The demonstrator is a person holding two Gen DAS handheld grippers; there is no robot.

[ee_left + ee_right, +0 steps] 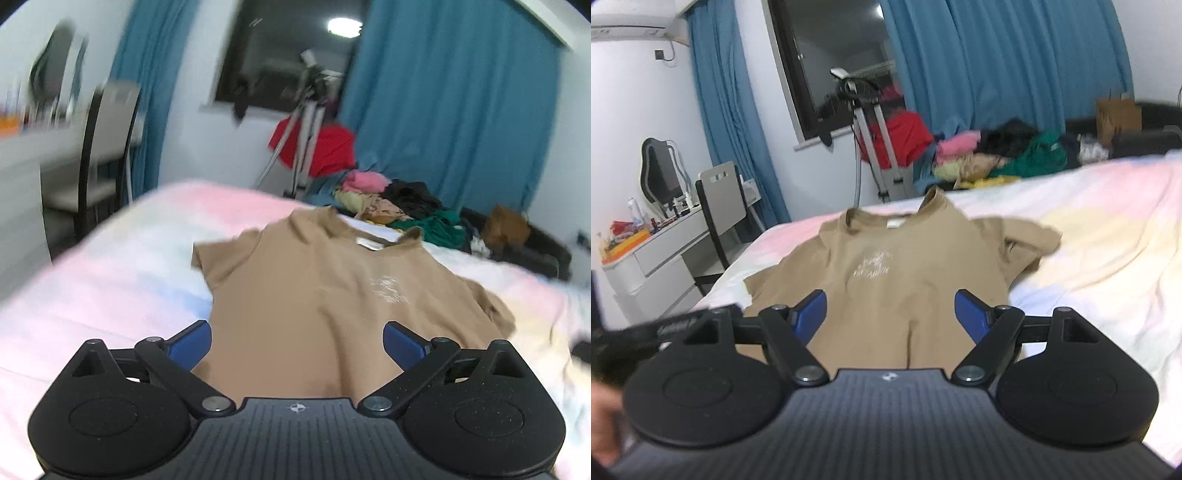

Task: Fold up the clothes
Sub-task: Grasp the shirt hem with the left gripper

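A bed [110, 280] with a pastel pink, white and yellow cover carries 1 tan T-shirt [325, 295] spread flat, collar toward its far edge, both short sleeves out sideways.

Matt tan cloth T-shirt [314, 295] on soft pastel cloth bedsheet [110, 288]; gripper housing looks matt black plastic.

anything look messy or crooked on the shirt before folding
Yes. On the tan shirt, the sleeve toward the clothes pile is bunched and folded over itself, not flat. Both grippers are open.
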